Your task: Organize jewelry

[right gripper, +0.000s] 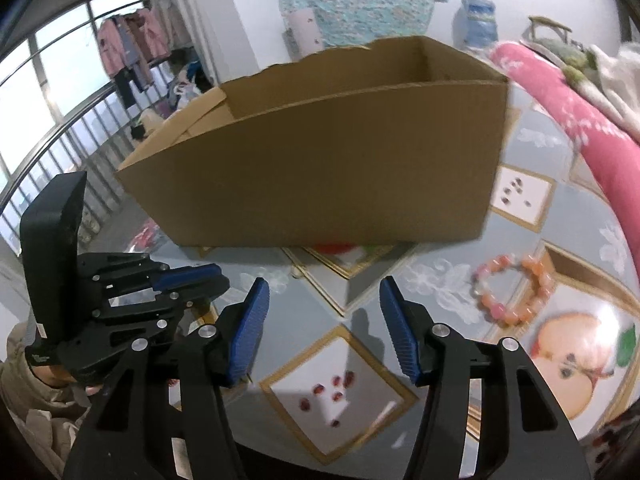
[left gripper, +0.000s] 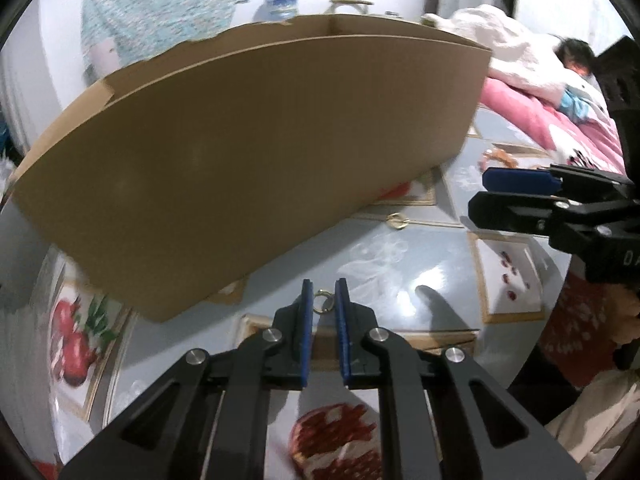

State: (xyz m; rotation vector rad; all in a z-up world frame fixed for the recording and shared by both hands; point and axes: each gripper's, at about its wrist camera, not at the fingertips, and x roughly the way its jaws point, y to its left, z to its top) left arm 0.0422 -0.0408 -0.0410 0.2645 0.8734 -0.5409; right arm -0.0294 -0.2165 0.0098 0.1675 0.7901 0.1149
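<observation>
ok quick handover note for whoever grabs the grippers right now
Left gripper: pads closed on a small gold ring at table level in front of the cardboard box.
Right gripper: open, holding nothing.
Pink bead bracelet lies on the table to the right gripper's right; a second gold ring sits near the box.
Done: ring gripped. The box's inside that shows is bare.
Left: probably box the ring, then the bracelet and second ring.

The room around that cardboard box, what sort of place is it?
Probably a lived-in home, a bedroom or living space: pink bedding lies beside the fruit-patterned table, and clothes hang drying by a railed window.
</observation>
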